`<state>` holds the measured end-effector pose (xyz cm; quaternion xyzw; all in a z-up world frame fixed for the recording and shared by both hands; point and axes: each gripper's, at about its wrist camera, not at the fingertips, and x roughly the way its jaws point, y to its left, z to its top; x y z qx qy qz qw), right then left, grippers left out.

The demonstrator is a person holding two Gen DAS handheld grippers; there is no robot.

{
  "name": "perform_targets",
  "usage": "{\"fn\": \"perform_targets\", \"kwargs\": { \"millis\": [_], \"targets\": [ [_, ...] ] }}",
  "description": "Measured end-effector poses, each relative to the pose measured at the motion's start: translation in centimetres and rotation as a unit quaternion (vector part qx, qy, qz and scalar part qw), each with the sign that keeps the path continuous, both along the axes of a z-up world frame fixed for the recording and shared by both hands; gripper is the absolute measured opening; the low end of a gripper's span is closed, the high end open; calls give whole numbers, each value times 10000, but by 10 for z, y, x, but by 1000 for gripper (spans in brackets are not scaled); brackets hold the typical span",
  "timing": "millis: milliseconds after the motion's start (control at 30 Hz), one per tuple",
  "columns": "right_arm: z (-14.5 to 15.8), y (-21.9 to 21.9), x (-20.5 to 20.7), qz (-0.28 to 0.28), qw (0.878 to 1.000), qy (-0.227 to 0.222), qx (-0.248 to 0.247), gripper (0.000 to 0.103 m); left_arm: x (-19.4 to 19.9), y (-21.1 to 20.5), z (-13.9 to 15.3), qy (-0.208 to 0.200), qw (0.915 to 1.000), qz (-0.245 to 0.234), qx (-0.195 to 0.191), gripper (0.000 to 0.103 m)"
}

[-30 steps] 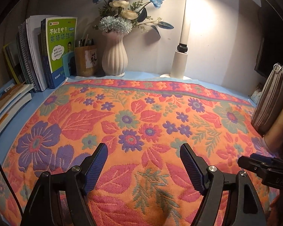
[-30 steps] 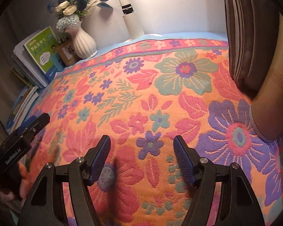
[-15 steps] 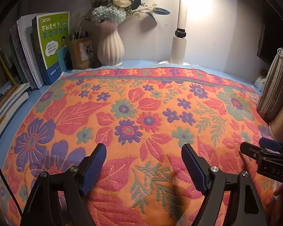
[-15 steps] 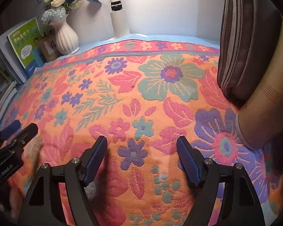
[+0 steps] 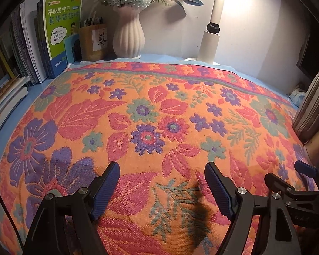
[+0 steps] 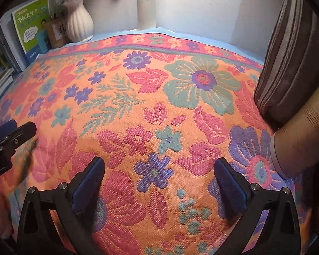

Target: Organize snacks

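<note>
Green book (image 5: pixel 61 29) cover, upright at back left by the vase: large white Chinese title, 2 lines, w/ small bubbles reading approx 278 / 1200 / 695; left tongs (image 6: pixel 2 148) body shows partial "ot.AI"; pen holder (image 5: pixel 93 42) label: brush characters, illegible.

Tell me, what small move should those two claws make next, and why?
Probably swing toward the striped pouch at the right edge, a guess at where snacks might be. Both the left gripper and the right gripper hold nothing over the floral cloth; the right jaws are opening. No snack shows in either view.
</note>
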<state>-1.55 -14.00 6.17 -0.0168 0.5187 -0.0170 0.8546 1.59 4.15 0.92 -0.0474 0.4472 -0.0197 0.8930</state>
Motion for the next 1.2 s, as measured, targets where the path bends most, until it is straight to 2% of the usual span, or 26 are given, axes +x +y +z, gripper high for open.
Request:
{"fn": "perform_targets", "kwargs": {
  "millis": [467,700,900,1200],
  "targets": [
    [0,-1,1,5,10000,14,18,103,2,-7,-3,133,9995,-169,238,80],
    [1,0,1,-1,10000,20,20,103,-2,-7,-2,101,9995,-189,237,80],
    [1,0,1,0,10000,20,20,103,-1,-12,-3,150,9989,-397,195,80],
    [1,0,1,1,10000,21,20,103,-2,-10,-2,131,9991,-376,148,80]
  ]
}}
